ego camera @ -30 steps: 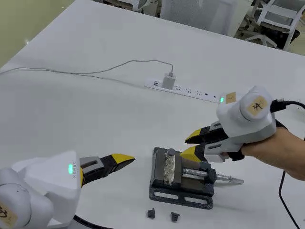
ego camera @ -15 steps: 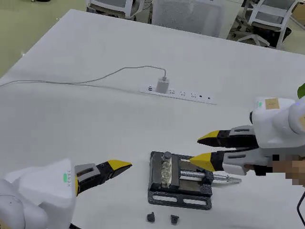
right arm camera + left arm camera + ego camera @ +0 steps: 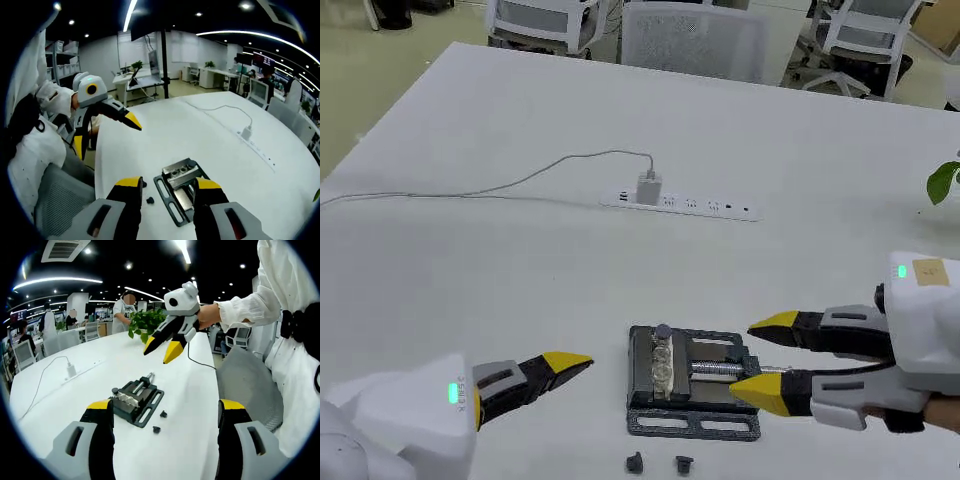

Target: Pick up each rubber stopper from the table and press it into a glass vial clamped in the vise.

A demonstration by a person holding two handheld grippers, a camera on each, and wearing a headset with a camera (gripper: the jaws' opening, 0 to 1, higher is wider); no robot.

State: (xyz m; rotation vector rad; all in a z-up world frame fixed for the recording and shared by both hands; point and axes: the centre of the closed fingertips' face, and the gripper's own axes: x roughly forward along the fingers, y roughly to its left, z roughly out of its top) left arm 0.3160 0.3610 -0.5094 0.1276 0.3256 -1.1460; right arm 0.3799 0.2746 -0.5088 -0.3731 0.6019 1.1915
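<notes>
Jaws wide apart on left gripper (image 3: 165, 405) and right gripper (image 3: 765, 357) alike, nothing held in either. Two small dark rubber stoppers (image 3: 635, 462) loose on the white tabletop (image 3: 470, 250), side by side just at 6 o'clock of the vise (image 3: 690, 425), touching neither it nor each other. Probably light, soft and a little grippy, squat in shape; small enough to roll away or pop out of a hard pinch. Best taken across the wider top with a gentle squeeze, plug end left free and pointing down. Short row of clear glass vials (image 3: 663, 362) clamped between the black metal blocks of the vise, apparently upright, mouths up. Something dark on the vial at the 12 o'clock end, perhaps a stopper seated there. Glass thin, stiff and brittle by the look, so a straight downward push, no sideways levering. Left gripper low at 9 o'clock of the vise, well apart from it; right gripper at 3 o'clock, near the bright steel screw (image 3: 715, 368). White power strip (image 3: 680, 204) with a plugged charger (image 3: 648, 188) at 12 o'clock, well apart from the work.
</notes>
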